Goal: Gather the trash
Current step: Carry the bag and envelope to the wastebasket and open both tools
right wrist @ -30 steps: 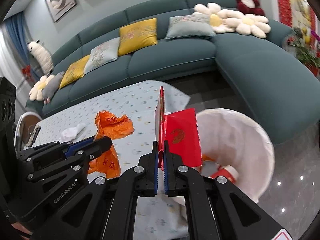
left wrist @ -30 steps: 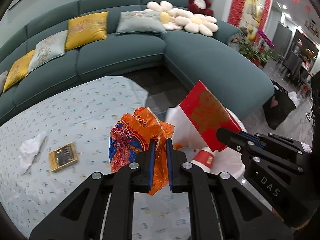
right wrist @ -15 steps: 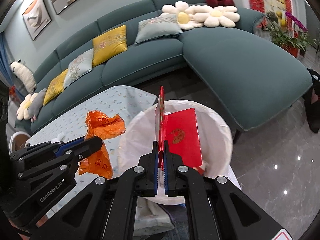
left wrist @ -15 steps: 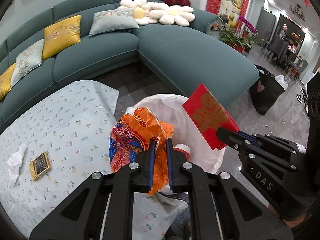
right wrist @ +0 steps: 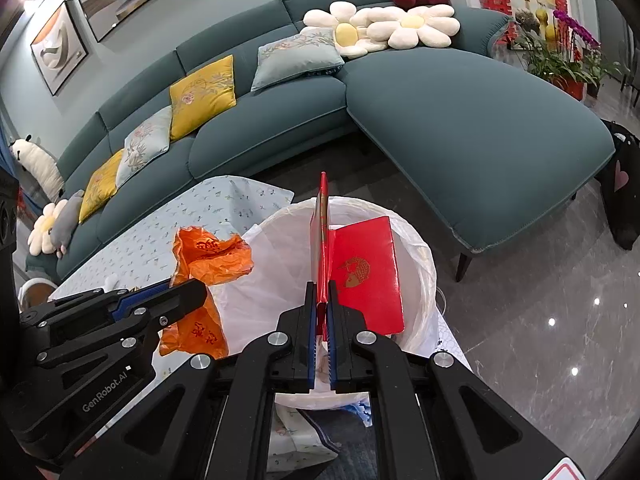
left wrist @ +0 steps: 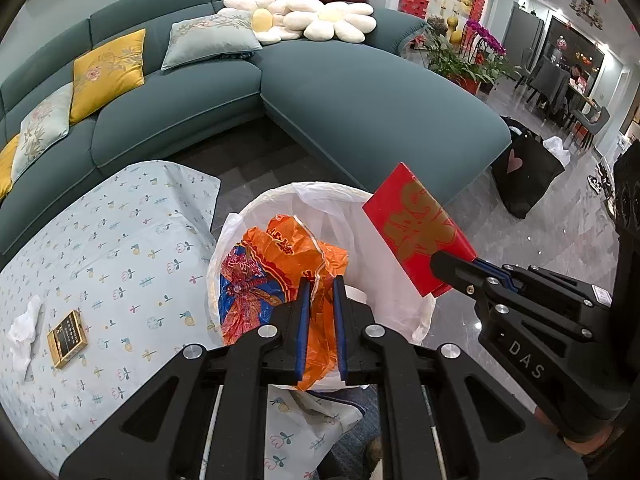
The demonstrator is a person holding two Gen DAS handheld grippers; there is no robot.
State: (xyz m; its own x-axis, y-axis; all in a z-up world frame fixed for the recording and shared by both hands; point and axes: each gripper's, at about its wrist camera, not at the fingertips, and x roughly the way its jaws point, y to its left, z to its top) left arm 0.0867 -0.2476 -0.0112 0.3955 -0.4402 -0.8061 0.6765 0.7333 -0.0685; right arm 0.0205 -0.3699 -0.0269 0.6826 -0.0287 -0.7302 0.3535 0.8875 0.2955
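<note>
My left gripper (left wrist: 319, 284) is shut on a crumpled orange and blue wrapper (left wrist: 272, 272), which hangs over the left side of a white-lined trash bin (left wrist: 328, 196). My right gripper (right wrist: 320, 292) is shut on a red envelope (right wrist: 368, 272) with gold print and holds it above the bin (right wrist: 424, 264). The left wrist view shows that red envelope (left wrist: 420, 236) over the bin's right rim, pinched in the right gripper (left wrist: 452, 268). In the right wrist view the orange wrapper (right wrist: 208, 260) sits in the left gripper (right wrist: 192, 292) at the bin's left edge.
A table under a floral cloth (left wrist: 120, 248) lies left of the bin, with a gold-edged dark packet (left wrist: 67, 338) and a crumpled white tissue (left wrist: 24, 328) on it. A teal sofa (left wrist: 360, 96) curves behind. A black bag (left wrist: 528, 172) stands on the glossy floor at right.
Both grippers have carried their loads from over the table edge to over the bin. The bin now sits centred below them. Neither grip has changed.
</note>
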